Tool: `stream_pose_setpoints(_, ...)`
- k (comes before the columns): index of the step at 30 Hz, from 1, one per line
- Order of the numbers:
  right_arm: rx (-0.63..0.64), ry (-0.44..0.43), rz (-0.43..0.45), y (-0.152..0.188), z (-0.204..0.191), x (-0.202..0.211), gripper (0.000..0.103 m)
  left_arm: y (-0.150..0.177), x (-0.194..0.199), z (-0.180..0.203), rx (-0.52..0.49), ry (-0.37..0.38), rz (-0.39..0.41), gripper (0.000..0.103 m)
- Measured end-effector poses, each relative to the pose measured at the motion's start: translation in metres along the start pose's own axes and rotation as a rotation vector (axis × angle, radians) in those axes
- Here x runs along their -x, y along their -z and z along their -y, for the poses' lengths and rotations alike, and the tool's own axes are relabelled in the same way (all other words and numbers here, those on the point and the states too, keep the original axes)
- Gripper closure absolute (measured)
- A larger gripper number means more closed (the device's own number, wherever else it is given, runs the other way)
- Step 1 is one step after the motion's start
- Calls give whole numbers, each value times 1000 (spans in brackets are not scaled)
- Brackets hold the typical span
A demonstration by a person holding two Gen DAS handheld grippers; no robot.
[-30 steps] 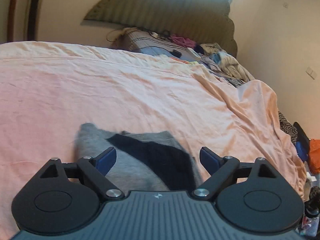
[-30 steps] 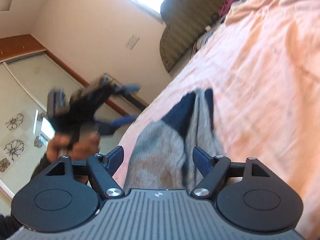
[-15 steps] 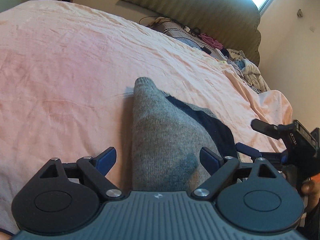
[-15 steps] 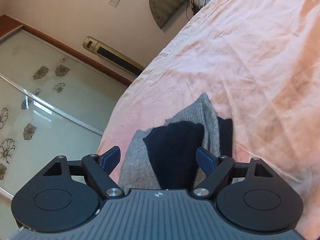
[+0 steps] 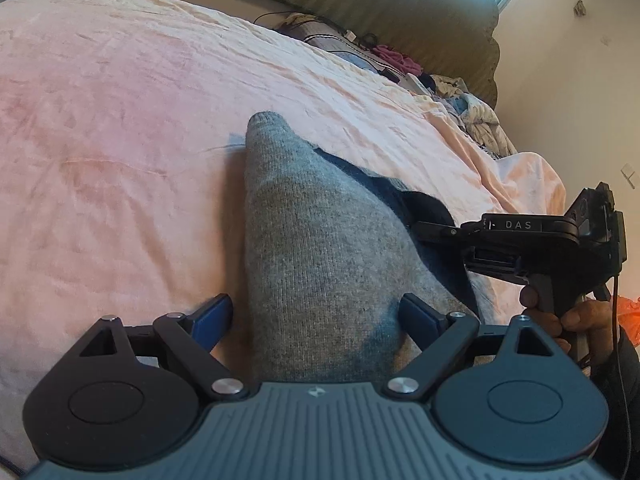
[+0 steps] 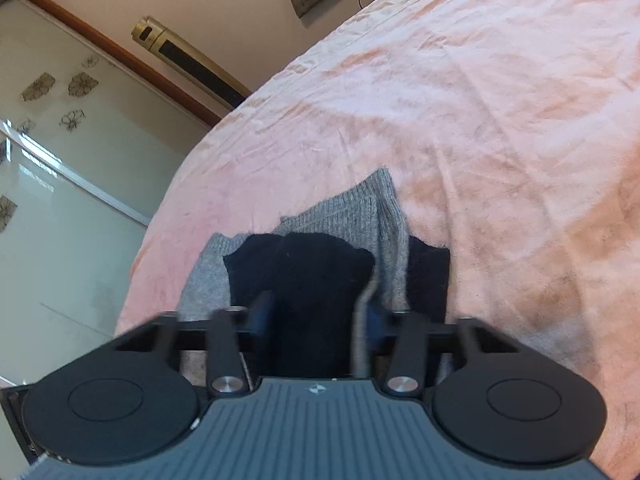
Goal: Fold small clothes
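A grey knitted sock (image 5: 320, 240) with a dark navy end (image 5: 424, 204) lies folded on the pink bed sheet (image 5: 120, 120). My left gripper (image 5: 316, 308) is open, its blue pads on either side of the sock's near grey part without pressing it. From the right, my right gripper (image 5: 418, 228) reaches onto the dark end, held by a person's hand (image 5: 560, 316). In the right wrist view the right gripper (image 6: 316, 312) is closing, blurred, and the dark fabric (image 6: 304, 264) fills the gap between its pads. Grey ribbed knit (image 6: 360, 208) shows beyond.
A heap of clothes (image 5: 472, 108) lies by the padded headboard (image 5: 360, 0) at the far end of the bed. A glass wardrobe door (image 6: 60, 160) and a gold standing unit (image 6: 188, 60) stand beyond the bed's edge. Wrinkled sheet (image 6: 480, 100) stretches around the sock.
The right gripper's jaws have drawn in from wide apart onto the dark end of the sock. Over the second, the left gripper sank closer over the grey sock, then held still.
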State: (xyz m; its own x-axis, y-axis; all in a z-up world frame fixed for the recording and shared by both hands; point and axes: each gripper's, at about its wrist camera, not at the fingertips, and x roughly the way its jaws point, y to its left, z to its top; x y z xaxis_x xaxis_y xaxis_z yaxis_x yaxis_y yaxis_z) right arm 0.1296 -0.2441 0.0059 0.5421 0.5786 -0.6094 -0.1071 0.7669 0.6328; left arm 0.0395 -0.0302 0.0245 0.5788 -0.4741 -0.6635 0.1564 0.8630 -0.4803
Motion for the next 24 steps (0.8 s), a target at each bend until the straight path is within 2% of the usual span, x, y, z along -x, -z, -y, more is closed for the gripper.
stream_pose_setpoints(3, 82, -10, 53, -2, -11, 18, 87, 2, 6, 1, -14, 17, 5, 12)
stream_pose_setpoints(6, 39, 76, 28, -3, 15, 10, 88, 7, 3, -1, -31, 2, -13, 12)
stream_pose_setpoints(7, 12, 44, 38, 0, 21, 11, 88, 8, 3, -1, -28, 2, -12, 12)
stream_pose_setpoints(8, -12, 17, 41, 2, 22, 15, 79, 8, 5, -2, -26, 2, -10, 12)
stream_pose_setpoints(9, -29, 1, 35, 5, 20, 21, 61, 9, 8, -1, -29, 4, -11, 12)
stream_pose_setpoints(10, -35, -28, 34, 8, 16, 30, 49, 10, 11, -1, -36, 6, -13, 12)
stream_pose_setpoints(11, -30, -55, 55, 14, 11, 42, 31, 12, 16, -1, -46, 3, -11, 12)
stream_pose_setpoints(12, -19, -76, 75, 22, 6, 56, 26, 15, 21, -2, -55, 0, -8, 12)
stream_pose_setpoints(14, -12, -131, 61, 40, 0, 80, 26, 25, 34, -3, -80, -19, 8, 12)
stream_pose_setpoints(16, -10, -158, 36, 64, -3, 100, 27, 41, 51, 2, -162, -57, 47, 12)
stream_pose_setpoints(20, -25, -139, -33, 107, -3, 117, 34, 84, 76, 21, -406, -152, 99, 12)
stream_pose_setpoints(22, -26, -121, -70, 118, -2, 114, 38, 97, 79, 25, -459, -166, 91, 12)
stream_pose_setpoints(24, -32, -102, -88, 123, 1, 108, 42, 104, 78, 27, -470, -155, 67, 12)
